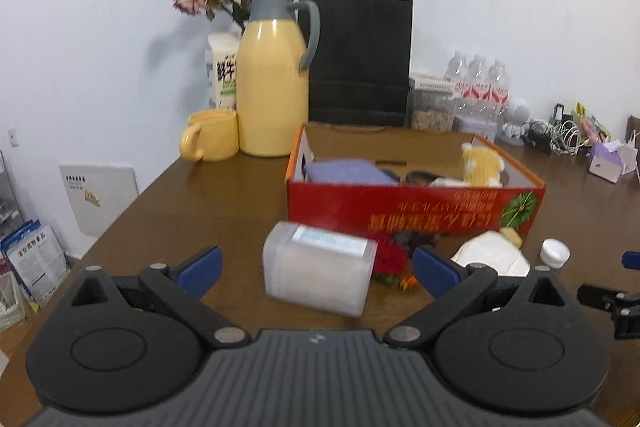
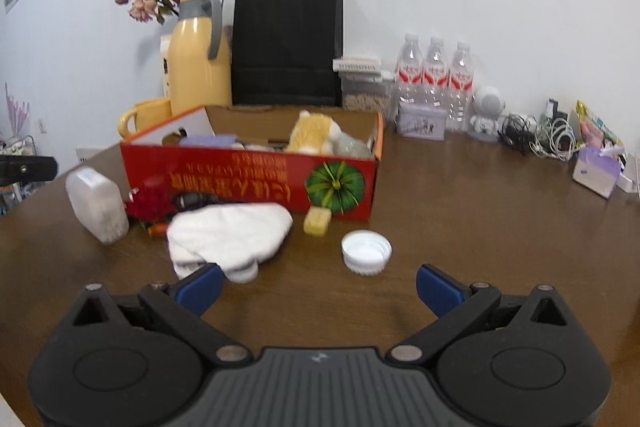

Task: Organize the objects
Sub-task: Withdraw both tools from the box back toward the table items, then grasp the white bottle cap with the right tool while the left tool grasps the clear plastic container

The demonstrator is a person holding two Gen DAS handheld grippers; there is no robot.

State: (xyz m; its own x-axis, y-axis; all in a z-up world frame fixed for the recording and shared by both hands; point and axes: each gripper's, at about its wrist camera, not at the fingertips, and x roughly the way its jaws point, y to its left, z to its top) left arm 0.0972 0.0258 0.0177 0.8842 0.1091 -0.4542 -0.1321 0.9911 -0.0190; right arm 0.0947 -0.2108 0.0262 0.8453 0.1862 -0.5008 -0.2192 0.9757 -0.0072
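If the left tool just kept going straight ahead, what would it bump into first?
Probably the clear plastic container lying on its side between the open left tool fingers. The red box stands behind it, though depth is hard to judge.

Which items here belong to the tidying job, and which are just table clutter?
Job: red box; loose in front of it: frosted container, white cloth, white cap, yellow block.

Clutter: yellow jug, yellow mug, black bag, water bottles, cables.
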